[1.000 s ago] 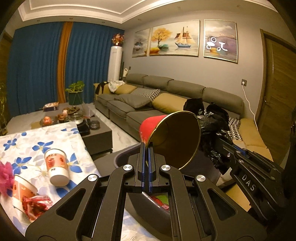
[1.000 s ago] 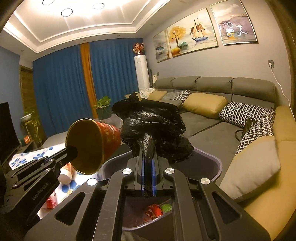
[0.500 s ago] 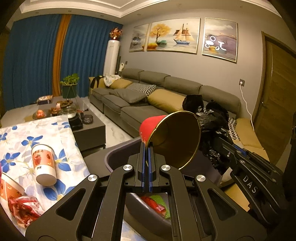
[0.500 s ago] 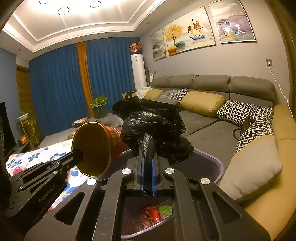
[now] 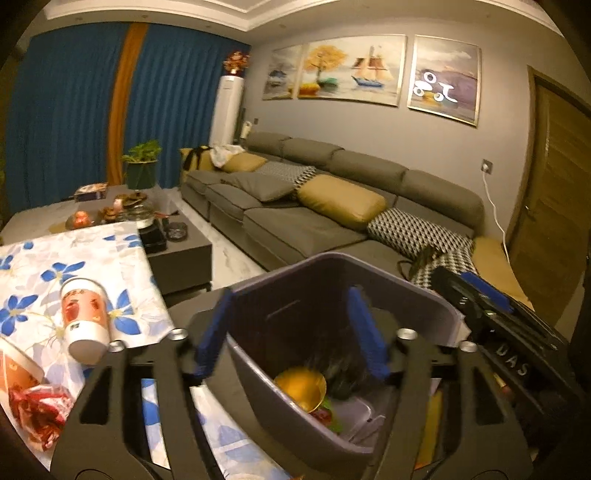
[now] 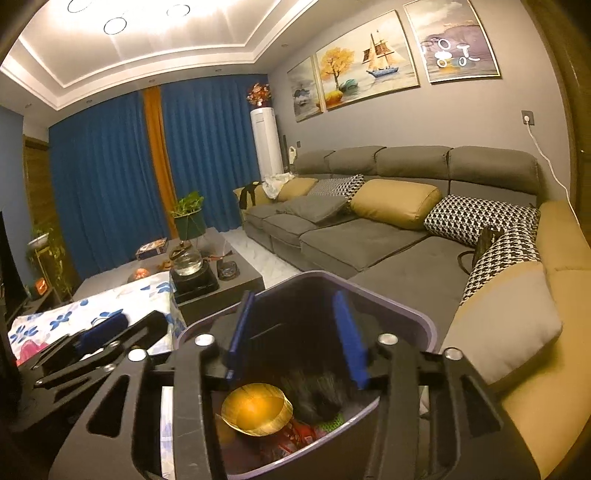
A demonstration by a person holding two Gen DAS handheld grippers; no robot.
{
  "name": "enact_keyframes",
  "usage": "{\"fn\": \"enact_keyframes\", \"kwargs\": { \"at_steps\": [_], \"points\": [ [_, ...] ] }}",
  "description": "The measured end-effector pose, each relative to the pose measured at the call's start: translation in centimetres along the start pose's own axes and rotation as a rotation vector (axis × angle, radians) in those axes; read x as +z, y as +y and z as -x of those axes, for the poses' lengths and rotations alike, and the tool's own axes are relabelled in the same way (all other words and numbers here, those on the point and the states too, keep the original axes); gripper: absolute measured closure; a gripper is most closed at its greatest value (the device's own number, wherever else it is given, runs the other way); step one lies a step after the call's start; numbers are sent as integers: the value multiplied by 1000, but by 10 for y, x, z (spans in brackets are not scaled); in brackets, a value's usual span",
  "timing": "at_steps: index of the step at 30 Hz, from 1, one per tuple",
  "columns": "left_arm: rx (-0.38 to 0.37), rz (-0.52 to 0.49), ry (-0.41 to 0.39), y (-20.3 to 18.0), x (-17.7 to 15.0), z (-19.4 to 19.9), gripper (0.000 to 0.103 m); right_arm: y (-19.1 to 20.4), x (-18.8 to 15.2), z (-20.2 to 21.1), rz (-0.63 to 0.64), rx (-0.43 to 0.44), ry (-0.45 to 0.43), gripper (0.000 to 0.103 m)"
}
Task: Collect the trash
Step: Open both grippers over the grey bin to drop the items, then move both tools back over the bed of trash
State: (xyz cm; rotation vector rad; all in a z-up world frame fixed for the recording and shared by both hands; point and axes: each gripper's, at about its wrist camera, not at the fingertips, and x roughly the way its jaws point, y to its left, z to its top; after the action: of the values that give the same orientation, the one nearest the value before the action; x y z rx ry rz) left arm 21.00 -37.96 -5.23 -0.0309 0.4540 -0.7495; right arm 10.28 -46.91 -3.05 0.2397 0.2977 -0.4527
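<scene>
— Both grippers just opened; cup (image 5: 301, 386) and black bag (image 5: 345, 373) dropped into the bin (image 5: 332, 266), lower centre.
— Left gripper (image 5: 291, 334)?
— Empty, jaws apart. Right gripper (image 6: 295, 339) too.

Warm dim room, bright recessed ceiling lights (image 6: 114, 26), fisheye-bent edges, blurred gripper fingers (image 5: 214, 332)

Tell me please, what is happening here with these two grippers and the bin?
A person is collecting trash with two handheld grippers. The left gripper and right gripper have both just been opening above the grey bin, and nothing is between their jaws. The gold-lined cup and black plastic bag now lie inside it. Another paper cup and a red wrapper remain on the floral tablecloth.
</scene>
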Motion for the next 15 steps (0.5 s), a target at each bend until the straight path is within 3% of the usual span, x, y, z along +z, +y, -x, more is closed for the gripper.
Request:
{"fn": "enact_keyframes", "kwargs": {
  "at_steps": [2,8,15],
  "points": [
    [32,20,-13,6,0,7,19,-2,1,5,-8,-6,-12,45],
    [156,36,-23,22,-4,35,11,-2,1,22,-2,-28,-55,18],
    [313,61,-28,47,-17,81,10,10,-5,43,29,-16,-67,14]
  ]
}}
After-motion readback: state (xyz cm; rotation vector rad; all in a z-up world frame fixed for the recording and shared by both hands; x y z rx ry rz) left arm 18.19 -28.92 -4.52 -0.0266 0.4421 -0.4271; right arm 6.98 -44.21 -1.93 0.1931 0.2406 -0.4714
